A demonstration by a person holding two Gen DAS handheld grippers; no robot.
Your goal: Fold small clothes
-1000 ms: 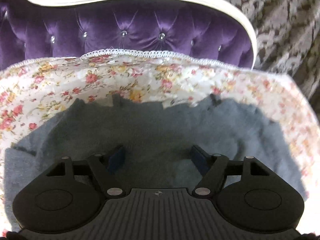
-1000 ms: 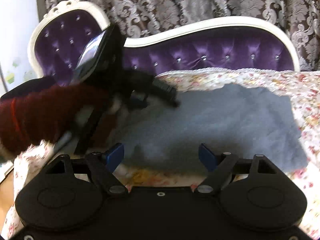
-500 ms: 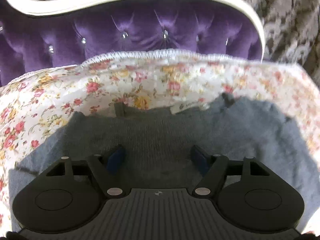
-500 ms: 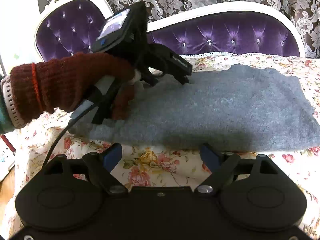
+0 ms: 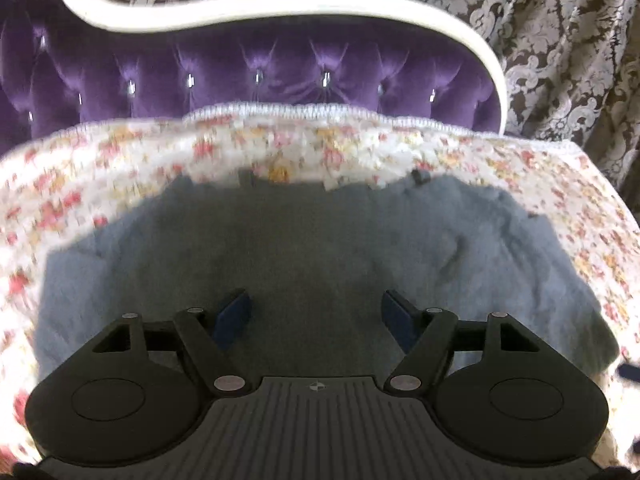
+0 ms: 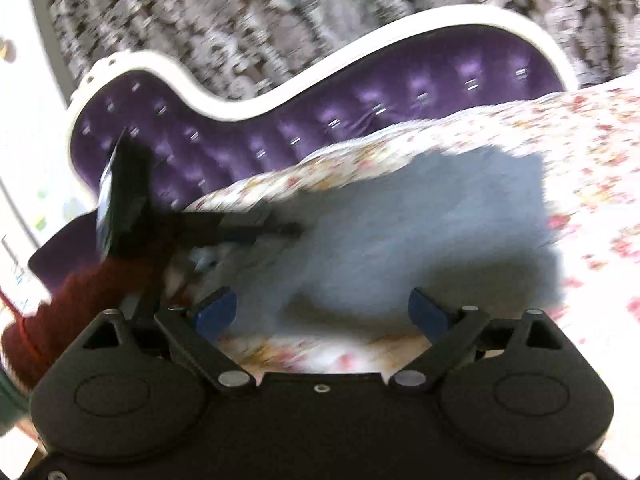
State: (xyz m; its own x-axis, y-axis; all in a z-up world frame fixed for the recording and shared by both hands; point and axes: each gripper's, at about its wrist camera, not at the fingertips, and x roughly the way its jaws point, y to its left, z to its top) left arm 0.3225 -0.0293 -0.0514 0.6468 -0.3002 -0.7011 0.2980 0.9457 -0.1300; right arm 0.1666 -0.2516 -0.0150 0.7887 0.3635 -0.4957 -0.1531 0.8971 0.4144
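Observation:
A grey knitted garment (image 5: 320, 248) lies spread flat on the floral bedspread (image 5: 120, 168). My left gripper (image 5: 316, 314) hovers open over the garment's middle, holding nothing. In the right wrist view the same grey garment (image 6: 420, 232) lies ahead, blurred by motion. My right gripper (image 6: 322, 310) is open and empty at the garment's near edge. The left gripper (image 6: 256, 228) shows there too, held by a hand in a dark red glove (image 6: 80, 300), its fingers over the garment's left part.
A purple tufted headboard (image 5: 260, 76) with a white frame rises behind the bed. Patterned grey curtains (image 5: 560, 40) hang behind it. The bedspread (image 6: 580, 140) stretches to the right of the garment.
The left gripper has drawn back and risen a little over the garment. The right gripper has swung and tilted, blurring its view, and sits nearer the garment's near edge. Both stay open.

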